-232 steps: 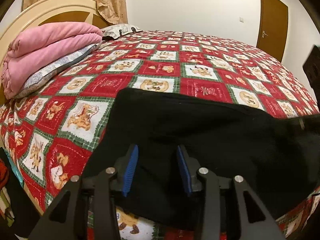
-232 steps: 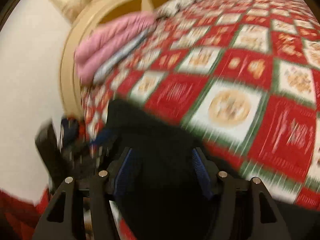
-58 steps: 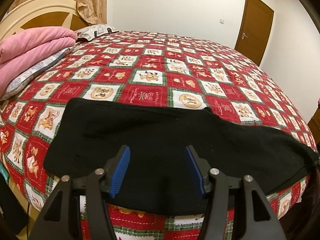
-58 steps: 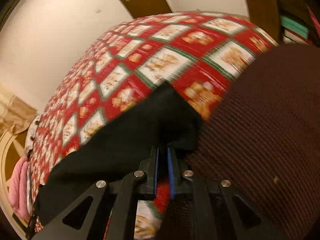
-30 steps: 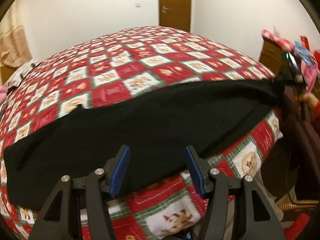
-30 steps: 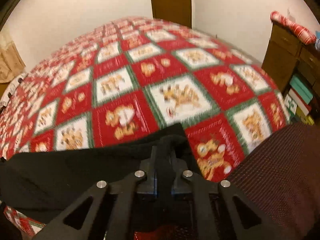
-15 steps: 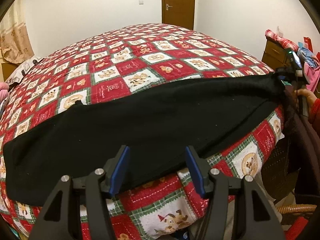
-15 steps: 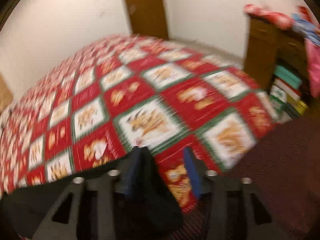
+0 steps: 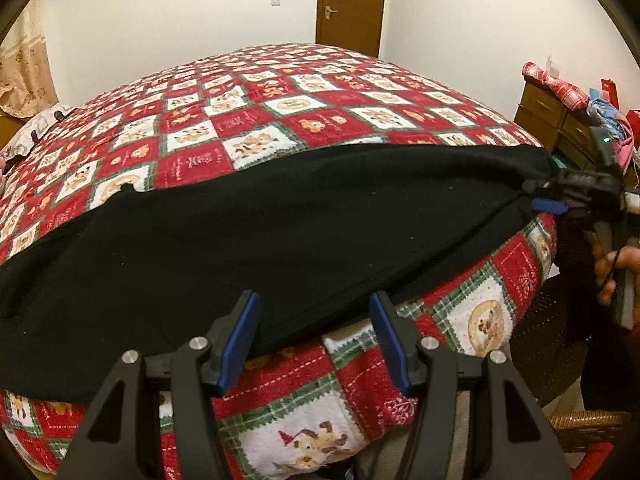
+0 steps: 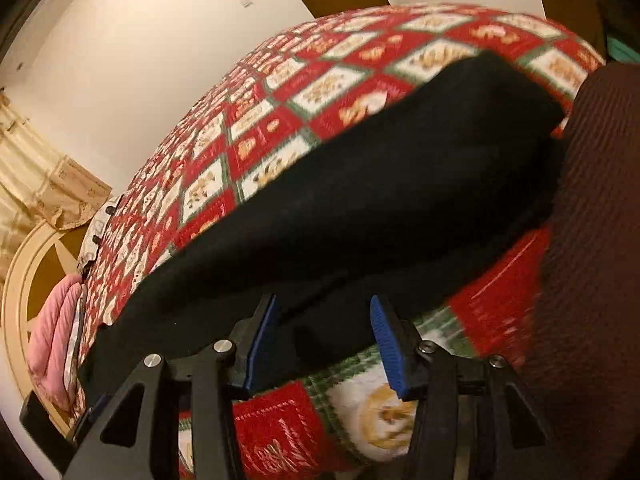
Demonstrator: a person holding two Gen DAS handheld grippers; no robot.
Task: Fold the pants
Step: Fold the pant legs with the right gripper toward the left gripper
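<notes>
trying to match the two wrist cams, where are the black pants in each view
Left wrist: the black pants run across the middle, from the left edge to the right gripper at far right.
Right wrist: the black pants run diagonally from lower left to upper right, above the open fingers.
Shared landmark: the red Christmas patchwork bedspread under them.

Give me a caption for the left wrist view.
Open left gripper above black pants spread on a Christmas-print bedspread.
</notes>
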